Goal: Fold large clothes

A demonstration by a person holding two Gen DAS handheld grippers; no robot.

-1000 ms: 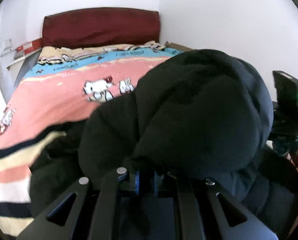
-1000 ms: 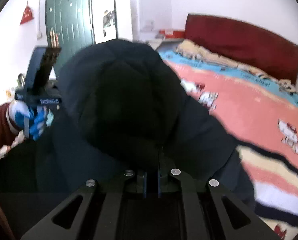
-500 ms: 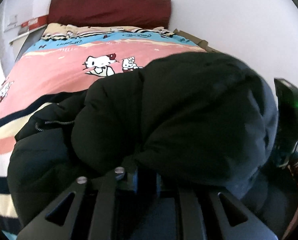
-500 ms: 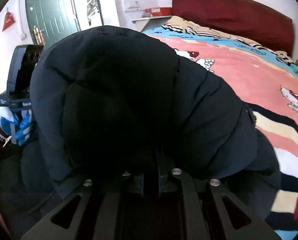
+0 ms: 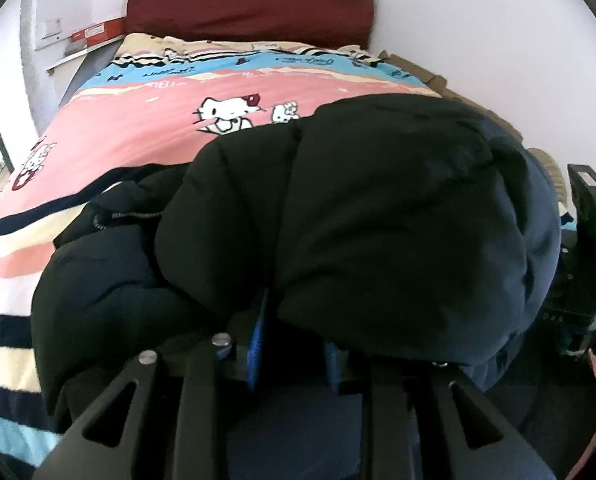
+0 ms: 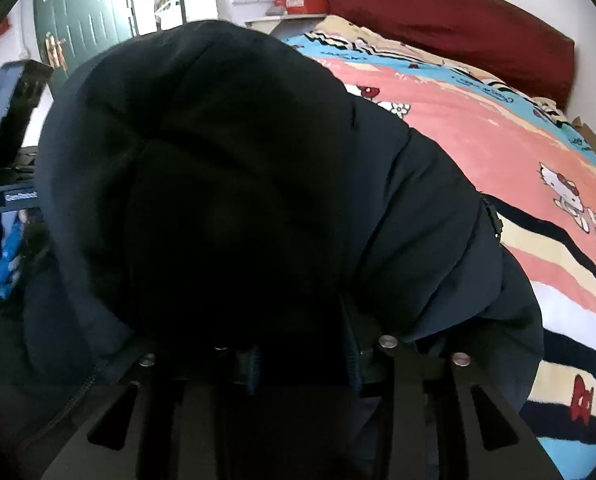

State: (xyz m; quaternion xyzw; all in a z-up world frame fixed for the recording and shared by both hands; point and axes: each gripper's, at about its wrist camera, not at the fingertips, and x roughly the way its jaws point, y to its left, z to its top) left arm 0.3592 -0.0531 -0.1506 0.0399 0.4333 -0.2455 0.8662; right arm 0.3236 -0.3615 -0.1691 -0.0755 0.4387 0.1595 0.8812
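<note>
A dark navy puffer jacket point(image 5: 378, 220) is bunched in a thick fold on the bed and fills most of both views point(image 6: 237, 184). My left gripper point(image 5: 293, 344) has its fingers spread apart, with jacket fabric bulging over and between them. My right gripper point(image 6: 302, 352) likewise has its fingers apart under the jacket's fold. The fingertips of both are hidden by the fabric. The right gripper's body point(image 5: 590, 240) shows at the right edge of the left wrist view. The left gripper's body point(image 6: 13, 128) shows at the left edge of the right wrist view.
The bed has a pink, blue and striped cartoon-cat cover point(image 5: 157, 96) and a dark red headboard point(image 5: 249, 8). A white wall point(image 5: 478, 20) runs along the bed's right side. A green door point(image 6: 81, 12) and a shelf with a red box point(image 6: 293, 4) are behind.
Both grippers have lowered the jacket fold onto the bed, and both jaws have spread from pinched shut to apart. More of the bedcover shows beyond the jacket.
</note>
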